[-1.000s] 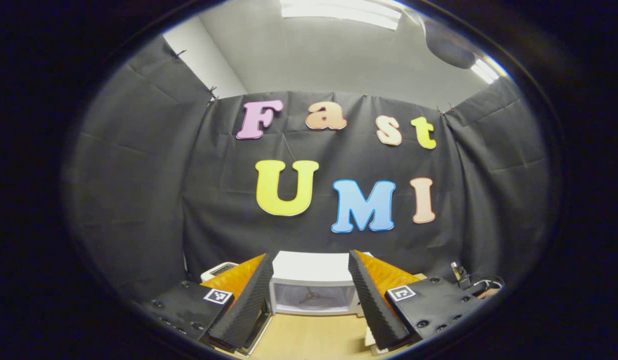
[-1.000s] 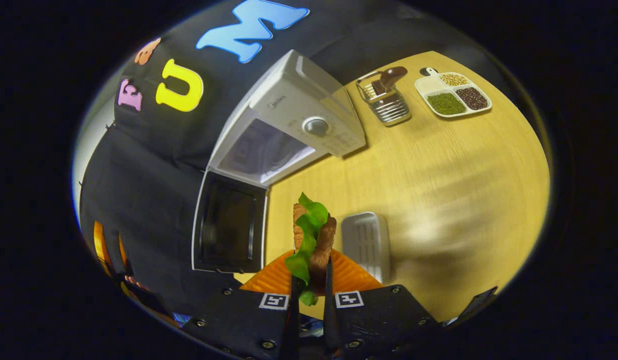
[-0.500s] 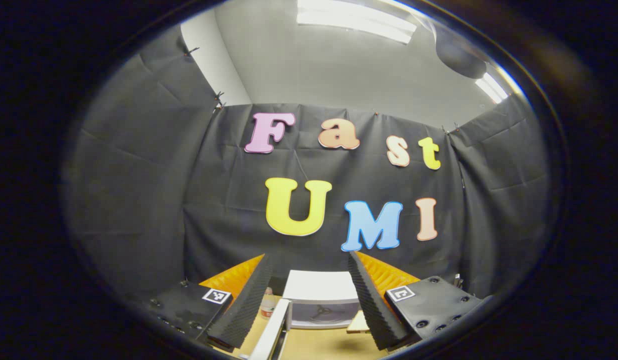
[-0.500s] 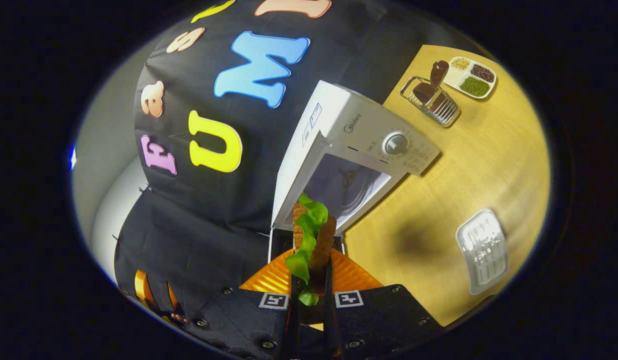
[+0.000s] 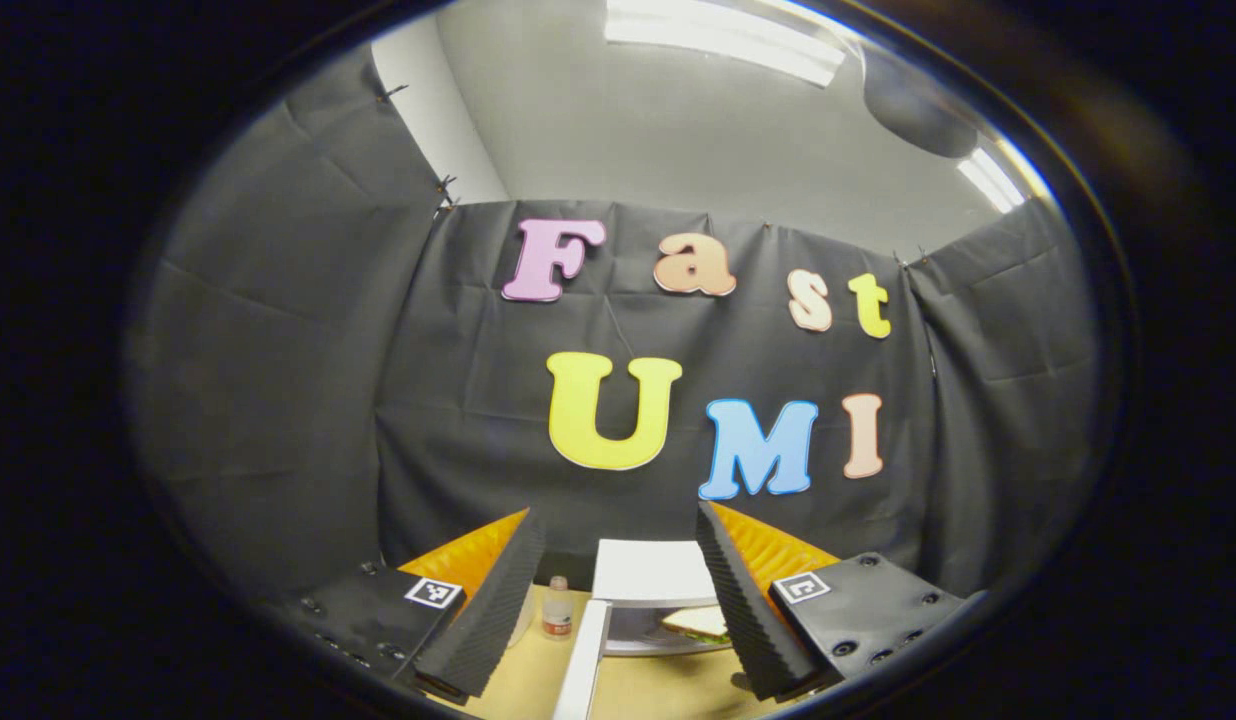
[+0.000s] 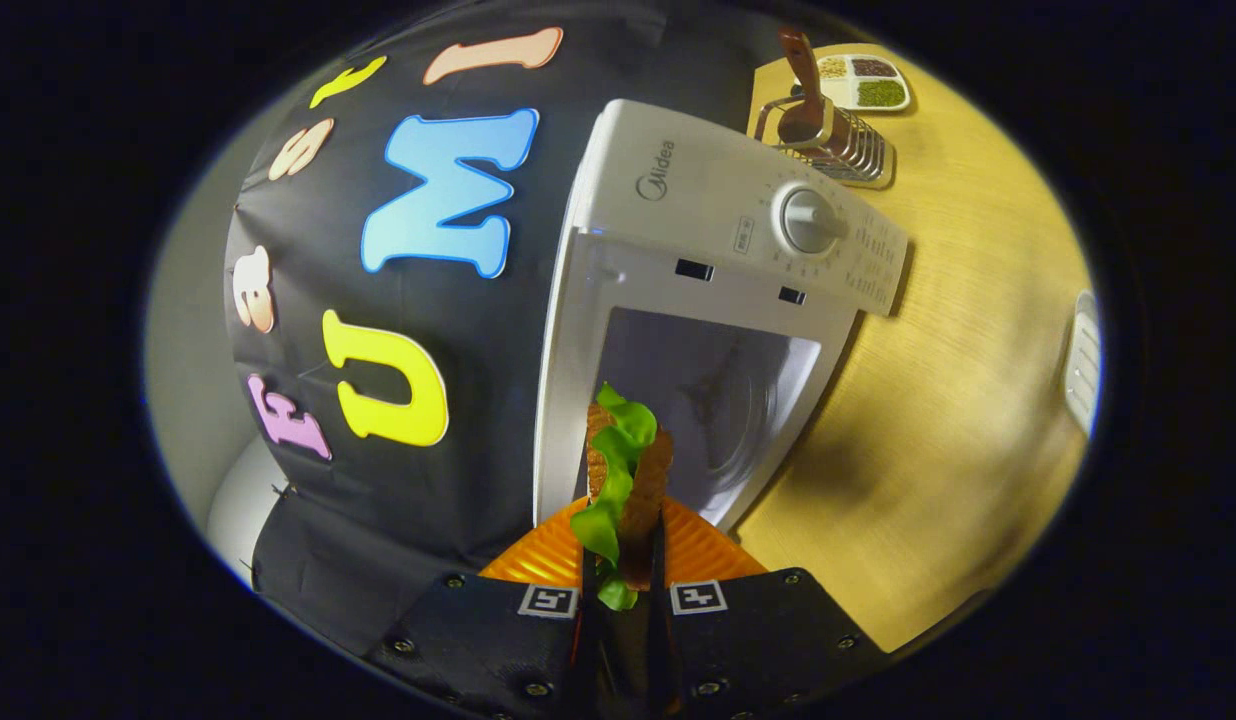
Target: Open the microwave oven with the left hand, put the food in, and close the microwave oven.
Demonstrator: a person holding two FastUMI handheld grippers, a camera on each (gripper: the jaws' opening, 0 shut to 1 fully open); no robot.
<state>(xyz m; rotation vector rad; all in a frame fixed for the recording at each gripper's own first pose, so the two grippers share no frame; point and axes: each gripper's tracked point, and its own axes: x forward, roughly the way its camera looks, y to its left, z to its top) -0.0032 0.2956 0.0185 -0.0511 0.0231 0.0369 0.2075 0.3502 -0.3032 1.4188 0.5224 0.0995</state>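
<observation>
Where wooden table (image 6: 958, 400) stands, black cloth wall (image 5: 278, 380)

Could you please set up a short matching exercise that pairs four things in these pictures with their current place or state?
Things:
1. sandwich
2. microwave oven
3. left gripper
4. divided dish

Places or states:
A. open, holding nothing
B. far end of the table, behind the wire rack
C. clamped in the right gripper, in front of the cavity
D. door open, cavity showing

Pairs: 1-C, 2-D, 3-A, 4-B
</observation>
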